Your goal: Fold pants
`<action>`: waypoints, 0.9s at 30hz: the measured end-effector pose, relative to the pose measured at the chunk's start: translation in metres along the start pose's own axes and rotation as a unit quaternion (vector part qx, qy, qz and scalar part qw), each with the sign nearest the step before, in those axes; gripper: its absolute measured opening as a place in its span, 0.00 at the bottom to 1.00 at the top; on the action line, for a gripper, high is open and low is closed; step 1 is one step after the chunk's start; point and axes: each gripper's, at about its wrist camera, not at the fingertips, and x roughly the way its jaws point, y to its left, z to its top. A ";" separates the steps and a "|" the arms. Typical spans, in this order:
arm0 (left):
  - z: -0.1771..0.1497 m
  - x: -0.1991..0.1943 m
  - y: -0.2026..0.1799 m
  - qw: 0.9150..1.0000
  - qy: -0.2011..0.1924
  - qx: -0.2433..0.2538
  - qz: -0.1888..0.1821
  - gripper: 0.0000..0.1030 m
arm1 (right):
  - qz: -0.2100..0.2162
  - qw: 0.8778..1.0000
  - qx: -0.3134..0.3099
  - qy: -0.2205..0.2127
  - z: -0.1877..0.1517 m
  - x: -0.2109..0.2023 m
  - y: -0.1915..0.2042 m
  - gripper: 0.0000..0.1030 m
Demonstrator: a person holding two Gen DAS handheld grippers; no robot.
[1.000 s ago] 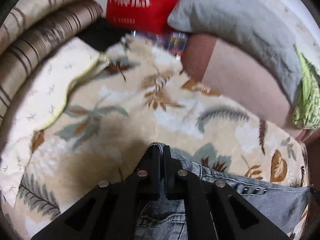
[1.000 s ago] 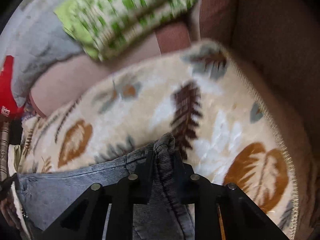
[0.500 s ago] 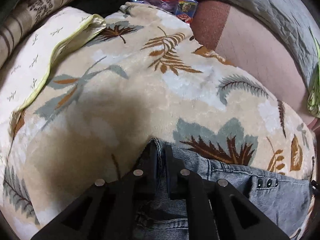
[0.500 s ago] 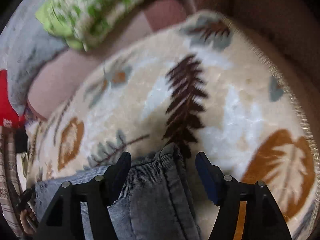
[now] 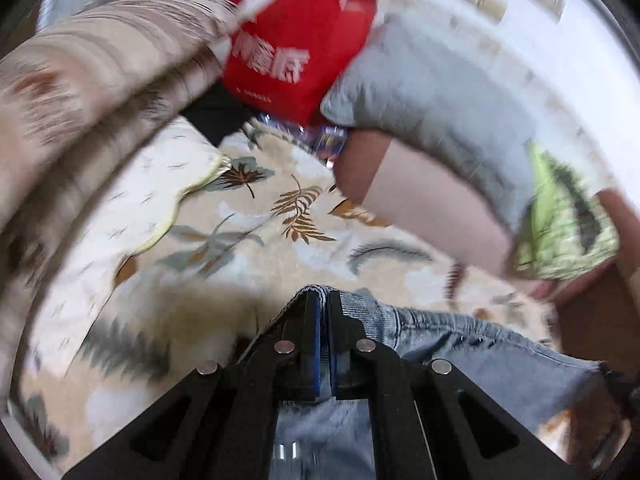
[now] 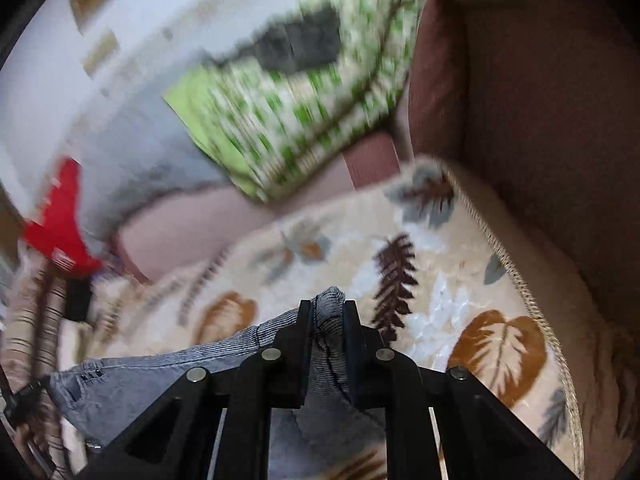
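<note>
Blue-grey denim pants [image 5: 460, 344] hang between my two grippers above a cream blanket with a leaf print [image 5: 280, 240]. My left gripper [image 5: 323, 300] is shut on a folded edge of the denim, which pokes out past its fingertips. In the right wrist view the pants [image 6: 160, 384] stretch off to the left. My right gripper [image 6: 323, 308] has its jaws closing, and the pads press on a bunched fold of denim that sticks up between them. The leaf blanket [image 6: 440, 312] lies below. Both views are motion-blurred.
A red bag [image 5: 296, 48], a grey pillow [image 5: 420, 92] and a green patterned cloth [image 5: 560, 220] line the far side. A striped rolled blanket [image 5: 80, 80] and a cream cloth with a yellow edge [image 5: 140, 208] lie at left. A brown sofa back [image 6: 540, 120] rises at right.
Both grippers have risen with the pants, so more of the far pillows and wall shows. The right gripper opened around the denim half a second ago and has closed on it again.
</note>
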 end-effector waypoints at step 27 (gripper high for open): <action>-0.209 -0.083 0.063 0.970 0.092 -0.218 0.051 0.73 | 0.129 0.906 0.388 0.112 -0.253 -0.073 -0.081 0.76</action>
